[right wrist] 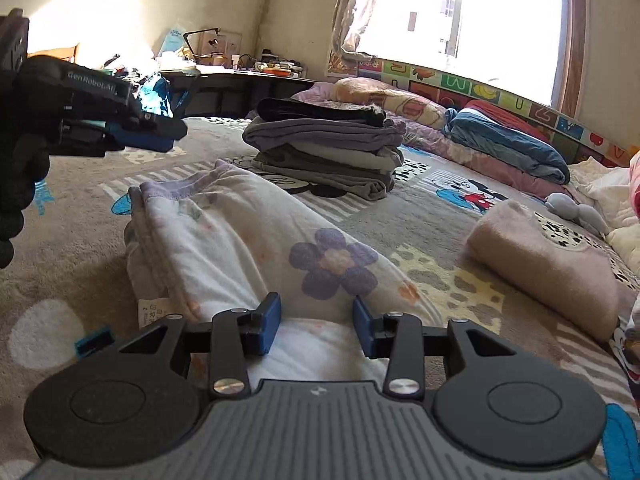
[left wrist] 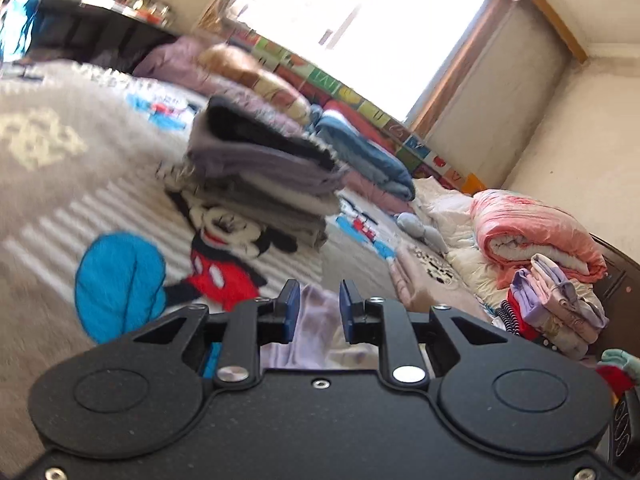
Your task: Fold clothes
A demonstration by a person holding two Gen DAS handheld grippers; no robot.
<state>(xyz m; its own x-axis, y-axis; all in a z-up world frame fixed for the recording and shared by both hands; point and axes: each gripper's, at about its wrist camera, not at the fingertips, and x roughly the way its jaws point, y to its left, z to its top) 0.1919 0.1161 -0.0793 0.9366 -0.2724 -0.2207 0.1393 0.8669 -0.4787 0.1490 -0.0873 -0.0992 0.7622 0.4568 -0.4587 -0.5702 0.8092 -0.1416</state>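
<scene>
Left claw (left wrist: 314,306) stands with its blue pads a narrow gap apart, nothing between them, above a pale lilac garment (left wrist: 316,320) whose cloth shows through the gap at 6 o'clock of the left wrist view. At 11 o'clock from the claw a stack of folded clothes (left wrist: 264,168) sits on the cartoon-print bed cover (left wrist: 100,184). A rolled pink quilt (left wrist: 536,232) lies at 3 o'clock, with a small pile of folded pastel clothes (left wrist: 560,304) just below it. This view is blurred.

Right claw (right wrist: 316,322) is spread wide and empty, its pads low over the near end of the white flower-print garment (right wrist: 248,240), which lies folded lengthwise on the bed, running toward 11 o'clock. The same stack (right wrist: 328,152) sits at 12 o'clock beyond it. A folded beige blanket (right wrist: 548,264) rests at 3 o'clock. At 9 o'clock the left claw (right wrist: 160,136) hangs above the bed, held by a gloved hand (right wrist: 20,168).
</scene>
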